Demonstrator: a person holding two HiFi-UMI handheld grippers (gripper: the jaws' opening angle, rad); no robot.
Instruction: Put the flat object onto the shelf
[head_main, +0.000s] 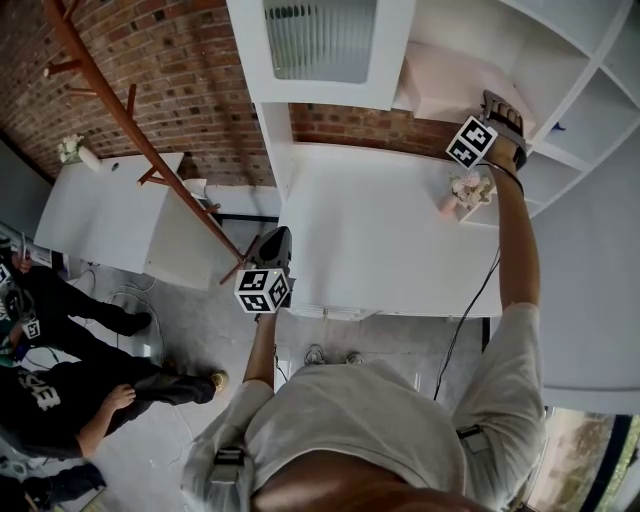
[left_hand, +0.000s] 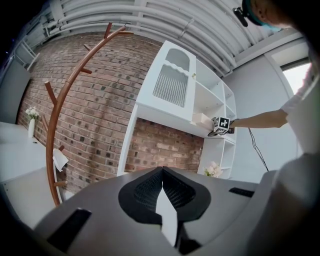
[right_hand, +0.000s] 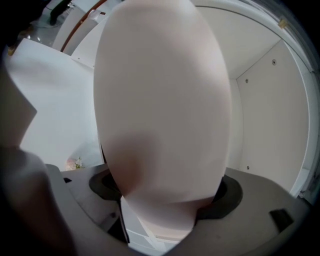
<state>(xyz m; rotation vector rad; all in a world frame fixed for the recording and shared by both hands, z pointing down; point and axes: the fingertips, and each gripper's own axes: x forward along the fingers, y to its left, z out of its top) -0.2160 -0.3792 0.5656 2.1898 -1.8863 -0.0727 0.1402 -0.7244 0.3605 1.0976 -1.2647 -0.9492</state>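
**First speaker:** What is shown at the right gripper (head_main: 492, 108)?

**Second speaker:** Its jaws are spread wide. The flat object (right_hand: 162, 110), pale and faintly pink, is seen between them and fills the view ahead. It is laid in a compartment of the shelf (right_hand: 270, 115), whose white walls are seen beyond the jaws and to their right. A thin dark gap is made out beside one jaw, so the grip is judged slack.

**First speaker:** And the left gripper (left_hand: 162, 187)?

**Second speaker:** Its jaws are closed together and nothing is held. It is found low, by the edge of the counter (head_main: 380, 240), well apart from the shelf.

**First speaker:** How is this step done well?

**Second speaker:** The object should first be checked as fully borne by the shelf board. The jaws are then best drawn straight back and level, so that it is not dragged out. The small flowers (head_main: 465, 192) below the jaws should be avoided.
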